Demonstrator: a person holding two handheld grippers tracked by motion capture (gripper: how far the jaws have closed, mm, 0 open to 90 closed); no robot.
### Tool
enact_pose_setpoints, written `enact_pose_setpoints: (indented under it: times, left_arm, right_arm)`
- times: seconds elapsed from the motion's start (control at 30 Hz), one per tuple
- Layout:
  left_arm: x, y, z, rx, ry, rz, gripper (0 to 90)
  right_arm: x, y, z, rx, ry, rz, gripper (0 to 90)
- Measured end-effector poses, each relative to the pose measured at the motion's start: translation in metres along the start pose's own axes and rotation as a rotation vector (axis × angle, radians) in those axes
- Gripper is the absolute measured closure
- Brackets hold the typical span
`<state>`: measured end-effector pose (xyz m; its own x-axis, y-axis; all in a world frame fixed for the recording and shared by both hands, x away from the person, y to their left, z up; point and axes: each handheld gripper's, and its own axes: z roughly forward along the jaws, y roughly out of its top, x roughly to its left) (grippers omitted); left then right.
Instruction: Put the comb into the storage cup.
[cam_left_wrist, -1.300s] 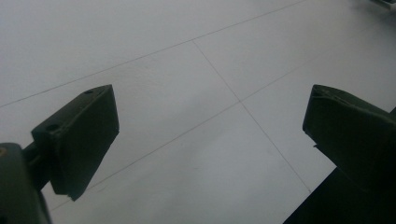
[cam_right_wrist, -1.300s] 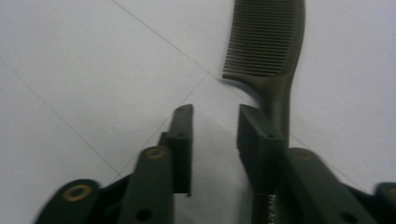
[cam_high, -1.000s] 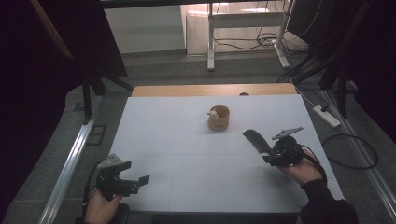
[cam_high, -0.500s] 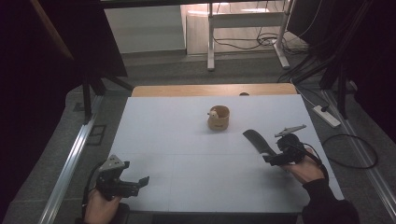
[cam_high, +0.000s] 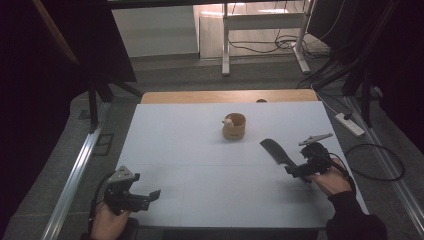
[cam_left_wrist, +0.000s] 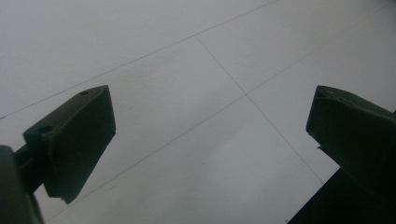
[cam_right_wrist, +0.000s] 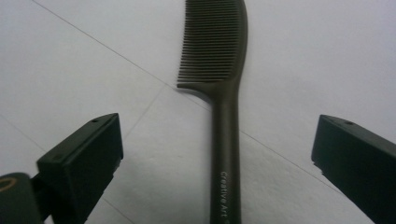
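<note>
White tabletop (cam_high: 200, 150), faint grid lines, wooden strip along the far edge.

Left gripper (cam_high: 150, 196): near-left corner, close to the front edge, jaws spread, nothing between them.

Right gripper (cam_high: 289, 171): near the right edge, jaws spread either side of the handle of a dark comb (cam_right_wrist: 224, 93), not touching it. Comb lies flat, teeth pointing away toward centre.

Wooden cup (cam_high: 234, 126): mid-table, far half, well apart from both grippers; broad bare surface between.

Surroundings: dim room, grey floor, metal rail (cam_high: 75, 180) at left, power strip (cam_high: 349, 124) and cables at right.
</note>
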<state>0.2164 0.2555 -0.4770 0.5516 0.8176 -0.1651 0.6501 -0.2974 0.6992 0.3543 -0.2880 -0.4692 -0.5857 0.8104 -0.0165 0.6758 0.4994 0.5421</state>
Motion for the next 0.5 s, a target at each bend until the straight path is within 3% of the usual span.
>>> enact_pose_setpoints:
  times: [0.5]
  left_arm:
    - [0.001, 0.0, 0.0, -0.001, -0.007, -0.011, 2.6]
  right_arm:
    - [-0.012, -0.006, -0.001, -0.002, -0.035, 0.021, 0.0]
